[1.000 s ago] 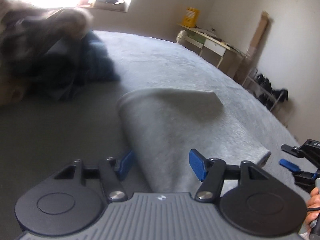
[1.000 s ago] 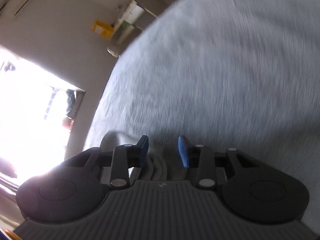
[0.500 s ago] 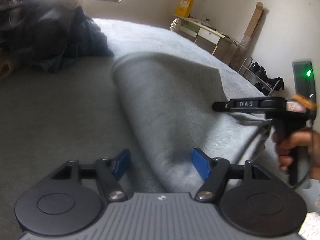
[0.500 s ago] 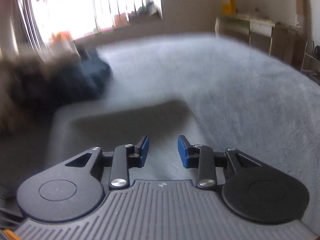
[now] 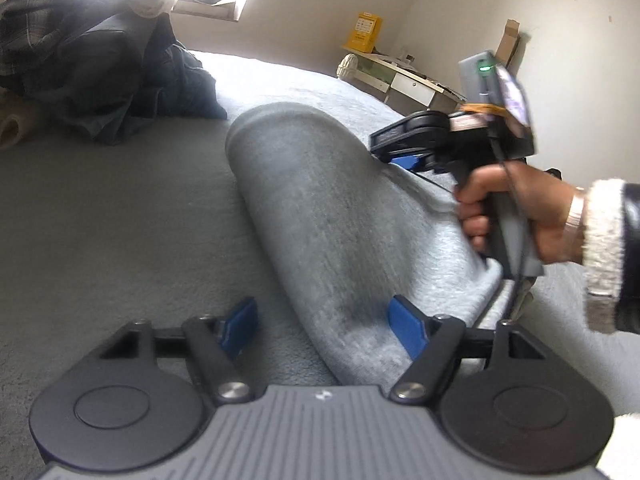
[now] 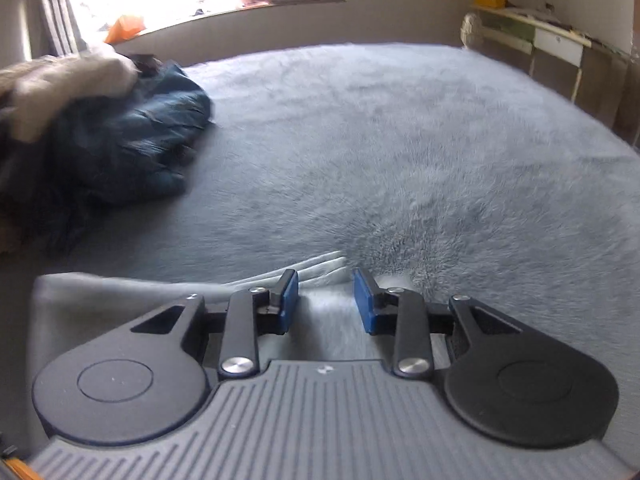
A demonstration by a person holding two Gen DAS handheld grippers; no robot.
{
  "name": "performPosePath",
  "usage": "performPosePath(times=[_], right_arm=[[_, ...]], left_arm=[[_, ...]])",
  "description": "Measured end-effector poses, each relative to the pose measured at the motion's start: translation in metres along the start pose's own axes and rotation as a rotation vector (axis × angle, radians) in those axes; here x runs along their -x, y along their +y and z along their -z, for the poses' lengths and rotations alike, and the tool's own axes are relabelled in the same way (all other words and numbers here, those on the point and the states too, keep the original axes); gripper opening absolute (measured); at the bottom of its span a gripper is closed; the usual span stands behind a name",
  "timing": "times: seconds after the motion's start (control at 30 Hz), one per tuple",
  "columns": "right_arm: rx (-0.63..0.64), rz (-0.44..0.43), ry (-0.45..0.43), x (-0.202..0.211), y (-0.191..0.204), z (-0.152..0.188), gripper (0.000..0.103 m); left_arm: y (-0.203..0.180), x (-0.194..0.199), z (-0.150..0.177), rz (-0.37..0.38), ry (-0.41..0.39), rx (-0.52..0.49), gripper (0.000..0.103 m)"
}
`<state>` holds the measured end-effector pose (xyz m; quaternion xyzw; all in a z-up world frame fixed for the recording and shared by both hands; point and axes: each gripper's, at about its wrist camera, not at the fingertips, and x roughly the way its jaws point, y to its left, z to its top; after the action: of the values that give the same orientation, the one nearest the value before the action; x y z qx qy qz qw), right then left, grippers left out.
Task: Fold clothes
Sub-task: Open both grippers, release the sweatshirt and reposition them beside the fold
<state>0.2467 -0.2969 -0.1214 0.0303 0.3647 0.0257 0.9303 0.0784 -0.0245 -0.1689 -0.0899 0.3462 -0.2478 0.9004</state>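
While the grey fleece bed cover (image 6: 400,152) is spreading out wide ahead of both my jaws, a heap of dark clothes (image 5: 120,80) is lying well off beyond my left pair, to its left. The grey garment (image 5: 320,208), folded into a long band, is running forward from between my left gripper (image 5: 324,320), whose jaws are opening with the cloth lying loose between them, neither pad pressing. My right gripper (image 6: 326,300) is hovering at the garment's far edge, jaws a little apart, cloth under them, gripping nothing. My right hand (image 5: 516,208) is clasping its handle.
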Motion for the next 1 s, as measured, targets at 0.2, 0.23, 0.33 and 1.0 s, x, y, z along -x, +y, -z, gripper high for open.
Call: performPosePath(times=[0.2, 0.23, 0.33, 1.0], right_arm=[[0.073, -0.064, -0.122, 0.034, 0.026, -0.012, 0.029], [0.091, -0.124, -0.152, 0.049, 0.032, -0.011, 0.029], [0.187, -0.308, -0.173, 0.085, 0.054, -0.001, 0.03], [0.236, -0.329, -0.063, 0.065, 0.1, 0.024, 0.034]], left_arm=[[0.004, 0.002, 0.003, 0.02, -0.017, 0.013, 0.074], [0.004, 0.002, 0.004, 0.024, -0.022, 0.017, 0.074], [0.006, 0.002, 0.006, 0.029, -0.029, 0.029, 0.074], [0.003, 0.006, 0.008, 0.022, -0.027, 0.028, 0.075]])
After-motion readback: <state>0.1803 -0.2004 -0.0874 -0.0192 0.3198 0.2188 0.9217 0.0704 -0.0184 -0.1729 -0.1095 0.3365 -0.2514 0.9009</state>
